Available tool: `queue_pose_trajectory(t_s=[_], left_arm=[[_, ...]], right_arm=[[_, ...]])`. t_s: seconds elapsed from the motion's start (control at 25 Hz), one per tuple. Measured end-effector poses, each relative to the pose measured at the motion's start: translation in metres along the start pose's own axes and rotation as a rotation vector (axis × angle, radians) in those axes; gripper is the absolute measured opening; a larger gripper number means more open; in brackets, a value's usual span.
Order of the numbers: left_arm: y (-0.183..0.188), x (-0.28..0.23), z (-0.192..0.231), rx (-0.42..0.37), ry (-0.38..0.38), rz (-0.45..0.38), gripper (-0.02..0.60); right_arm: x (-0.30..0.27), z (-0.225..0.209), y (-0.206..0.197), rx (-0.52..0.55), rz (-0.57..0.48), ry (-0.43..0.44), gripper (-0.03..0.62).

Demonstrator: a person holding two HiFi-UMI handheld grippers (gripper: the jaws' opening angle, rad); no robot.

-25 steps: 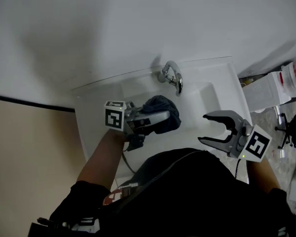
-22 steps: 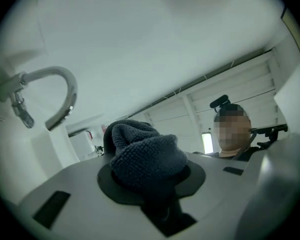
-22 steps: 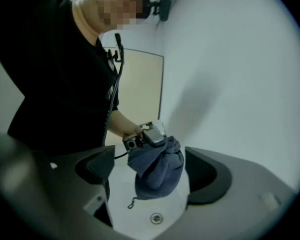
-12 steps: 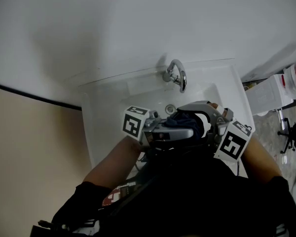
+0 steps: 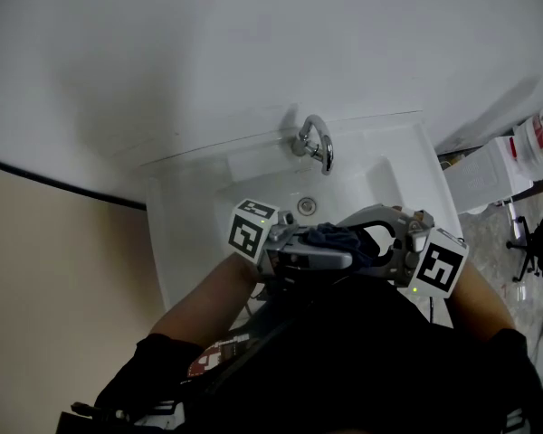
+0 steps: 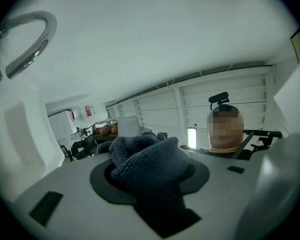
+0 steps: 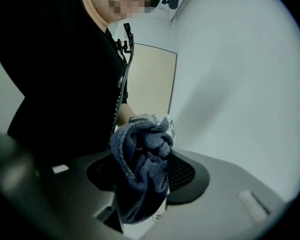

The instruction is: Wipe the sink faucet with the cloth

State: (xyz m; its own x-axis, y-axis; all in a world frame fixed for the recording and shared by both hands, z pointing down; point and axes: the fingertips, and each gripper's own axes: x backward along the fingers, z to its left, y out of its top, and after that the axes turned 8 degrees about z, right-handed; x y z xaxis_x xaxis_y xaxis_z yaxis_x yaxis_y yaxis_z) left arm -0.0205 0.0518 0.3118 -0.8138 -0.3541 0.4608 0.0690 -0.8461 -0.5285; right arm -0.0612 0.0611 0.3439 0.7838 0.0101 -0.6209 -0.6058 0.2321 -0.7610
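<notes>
Faucet spout arcing toward basin, cloth bunched

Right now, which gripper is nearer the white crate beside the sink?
Right. The right gripper, jaws just closing around the cloth, is by the sink edge facing the white crate; the left gripper, jaws just opening with cloth between them, is mid-basin.

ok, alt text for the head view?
Two grippers meet over a white sink, a dark blue cloth between both pairs of jaws; the left gripper has just been opening, the right gripper closing slightly. The chrome faucet stands beyond them, untouched, against a white wall.
</notes>
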Motion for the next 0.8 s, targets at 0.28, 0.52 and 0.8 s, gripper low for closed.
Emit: queue_pose_trajectory(t_s=[0.28,0.52,0.8], left_arm=[[-0.001,-0.02,0.005,0.018,0.014,-0.041,0.197],[0.003,-0.023,0.031,0.014,0.157,-0.109,0.253],[0.005,-0.02,0.078,0.041,0.41,-0.295,0.253]], right_arm=[[0.026,0.009,-0.01,-0.051,-0.094,0.098,0.198],[0.061,0.0,-0.034,-0.112,-0.236,0.134,0.129],[0.089,-0.011,-0.086,-0.122,-0.382,0.241,0.109]])
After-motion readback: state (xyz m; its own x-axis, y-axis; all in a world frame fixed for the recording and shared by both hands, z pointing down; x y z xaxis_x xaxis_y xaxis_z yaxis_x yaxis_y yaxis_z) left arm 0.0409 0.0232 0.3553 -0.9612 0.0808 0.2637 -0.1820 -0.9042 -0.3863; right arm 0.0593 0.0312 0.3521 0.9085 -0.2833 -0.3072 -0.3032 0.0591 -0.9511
